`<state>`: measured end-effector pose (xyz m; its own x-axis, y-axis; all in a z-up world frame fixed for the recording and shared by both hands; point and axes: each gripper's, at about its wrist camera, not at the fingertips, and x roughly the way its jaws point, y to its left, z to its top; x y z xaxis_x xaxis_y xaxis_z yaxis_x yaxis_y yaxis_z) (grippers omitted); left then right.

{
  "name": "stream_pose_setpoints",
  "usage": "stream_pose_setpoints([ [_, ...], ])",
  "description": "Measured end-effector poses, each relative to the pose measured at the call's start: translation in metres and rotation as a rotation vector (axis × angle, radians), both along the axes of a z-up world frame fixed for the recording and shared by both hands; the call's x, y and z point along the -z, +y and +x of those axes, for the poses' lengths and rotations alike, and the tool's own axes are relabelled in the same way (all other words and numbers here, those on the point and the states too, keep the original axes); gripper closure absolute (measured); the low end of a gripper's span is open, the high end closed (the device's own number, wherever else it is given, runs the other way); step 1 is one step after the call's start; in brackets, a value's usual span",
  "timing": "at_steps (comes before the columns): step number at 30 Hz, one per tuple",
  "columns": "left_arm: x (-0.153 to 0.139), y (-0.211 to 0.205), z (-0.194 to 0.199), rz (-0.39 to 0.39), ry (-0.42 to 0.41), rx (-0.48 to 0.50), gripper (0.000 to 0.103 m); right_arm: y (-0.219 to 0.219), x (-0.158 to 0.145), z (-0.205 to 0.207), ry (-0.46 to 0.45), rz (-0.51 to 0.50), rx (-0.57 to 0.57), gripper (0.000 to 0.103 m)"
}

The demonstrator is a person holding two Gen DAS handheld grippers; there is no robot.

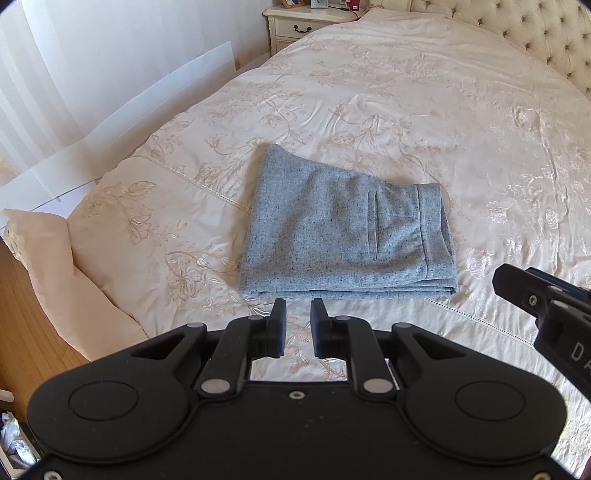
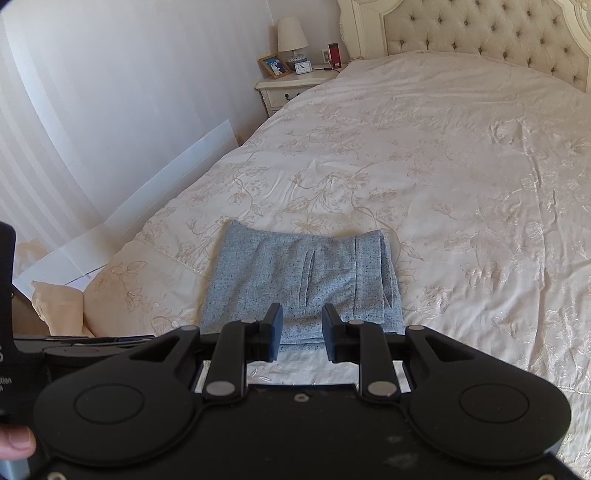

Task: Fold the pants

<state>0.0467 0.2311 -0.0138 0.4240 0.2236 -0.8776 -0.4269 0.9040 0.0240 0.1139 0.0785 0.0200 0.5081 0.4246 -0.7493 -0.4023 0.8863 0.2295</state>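
Observation:
Grey flecked pants (image 1: 343, 229) lie folded into a flat stack on the cream bedspread (image 1: 406, 92), waistband to the right, a welt pocket showing on top. My left gripper (image 1: 298, 308) hovers just short of the stack's near edge, jaws a small gap apart with nothing between them. In the right wrist view the same pants (image 2: 303, 277) sit straight ahead. My right gripper (image 2: 302, 317) hangs above their near edge, open and empty. The right gripper's body (image 1: 546, 306) shows at the right edge of the left wrist view.
The bed's near-left corner drops to a wooden floor (image 1: 22, 314). A white panel (image 1: 122, 122) leans along the wall left of the bed. A nightstand (image 2: 284, 88) with a lamp, clock and photo frame stands by the tufted headboard (image 2: 480, 29). A thumb (image 2: 14, 443) shows at lower left.

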Motion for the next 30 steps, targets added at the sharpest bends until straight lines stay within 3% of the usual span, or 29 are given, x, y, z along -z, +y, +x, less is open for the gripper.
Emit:
stream_pose_setpoints([
  [30,0.0059,-0.0002,0.0027,0.015,0.024,0.024,0.080,-0.0069,0.0058,-0.0001,0.023,0.015,0.038,0.078],
])
